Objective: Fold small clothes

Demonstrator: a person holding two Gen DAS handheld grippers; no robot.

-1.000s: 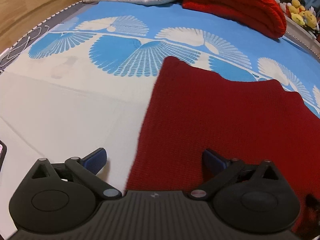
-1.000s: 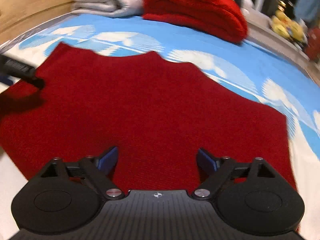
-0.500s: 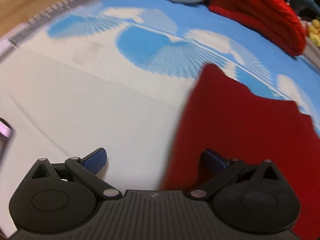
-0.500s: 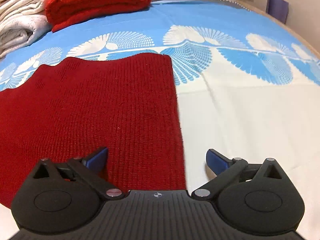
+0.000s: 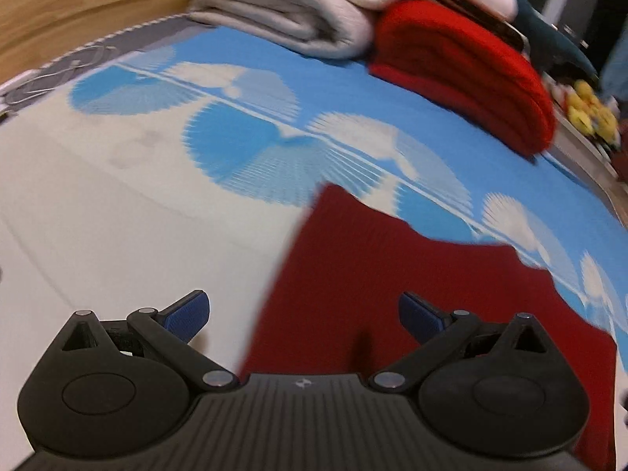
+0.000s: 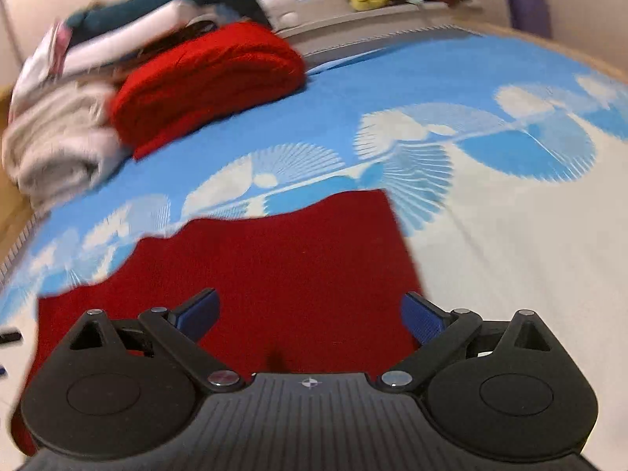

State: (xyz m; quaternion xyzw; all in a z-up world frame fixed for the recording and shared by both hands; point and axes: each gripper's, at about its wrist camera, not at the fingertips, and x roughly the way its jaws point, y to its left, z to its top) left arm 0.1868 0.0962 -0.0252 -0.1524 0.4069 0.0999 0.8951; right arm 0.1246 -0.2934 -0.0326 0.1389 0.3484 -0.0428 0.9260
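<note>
**Both grippers set at the near corners of the flat garment, nothing gripped**

Left wrist view: The left gripper (image 5: 304, 314) has its jaws spread wide with nothing between them. The dark red knitted garment (image 5: 424, 278) lies flat on the blue-and-white patterned bedspread (image 5: 243, 133). Its left edge runs up between the two fingers, so one blue pad is over bare bedspread and the other over the knit. This straddle looks deliberate: closing here would pinch the garment's left edge near its near corner. Whether the pads touch the cloth cannot be told. A folded red blanket (image 5: 471, 66) and a grey folded blanket (image 5: 290, 8) sit well apart at the far end, out of the working area.

Right wrist view: The right gripper (image 6: 310, 314) is likewise spread and empty. The garment (image 6: 274, 263) fills the gap between its fingers, with the right edge passing close by the right pad (image 6: 422, 316). In my judgement this mirrors the left placement, readying a two-corner lift for the first fold. The frame is motion-blurred; contact is unconfirmed.
</note>
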